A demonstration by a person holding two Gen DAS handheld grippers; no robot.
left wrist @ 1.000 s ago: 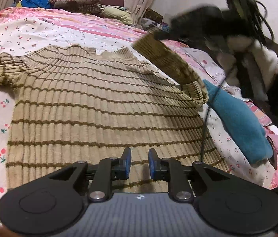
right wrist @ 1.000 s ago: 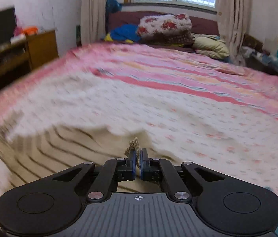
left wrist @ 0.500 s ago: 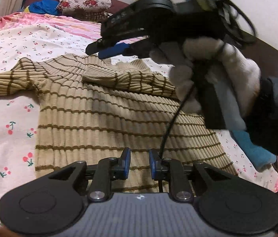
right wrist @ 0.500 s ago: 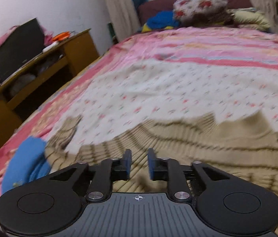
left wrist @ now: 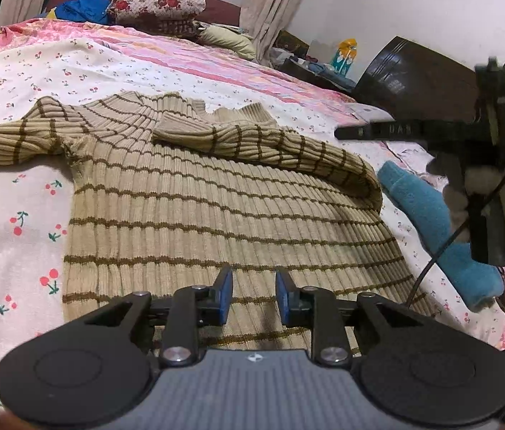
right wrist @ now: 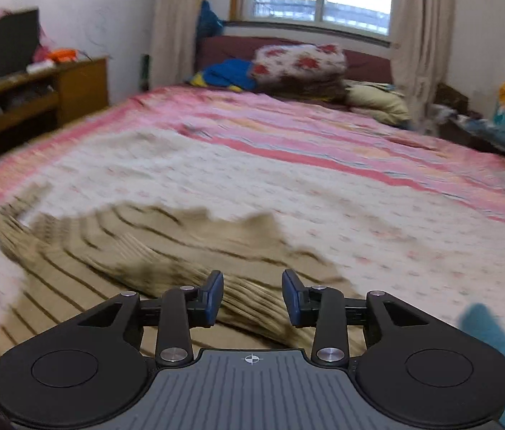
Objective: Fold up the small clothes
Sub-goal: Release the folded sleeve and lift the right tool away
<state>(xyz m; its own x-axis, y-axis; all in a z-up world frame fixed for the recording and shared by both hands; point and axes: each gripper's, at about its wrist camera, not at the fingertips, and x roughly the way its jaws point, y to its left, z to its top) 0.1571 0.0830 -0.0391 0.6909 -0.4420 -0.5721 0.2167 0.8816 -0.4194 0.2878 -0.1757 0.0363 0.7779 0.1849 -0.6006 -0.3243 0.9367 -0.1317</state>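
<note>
Lying under both tongs (left wrist: 254, 297) (parted): striped sweater (left wrist: 216, 215).

sweater (left wrist: 216, 208): beige rib knit, thin brown stripes
bedsheet (left wrist: 19, 215): white, red cherry print with green stems
blanket (right wrist: 324, 136): pink, striped
cloth beside sweater (left wrist: 428, 215): teal, plain
pillow (right wrist: 299, 59): white, red flower print
curtains (right wrist: 417, 36): beige, plain
left gripper (left wrist: 254, 295): black, blue pads
right gripper (right wrist: 252, 295): black, blue pads

A bed (left wrist: 216, 71) in cherry-print and pink-striped covers carries a striped beige sweater (left wrist: 216, 215) – beside it a teal garment (left wrist: 431, 222) – and pillows (left wrist: 155, 0) at its head
</note>
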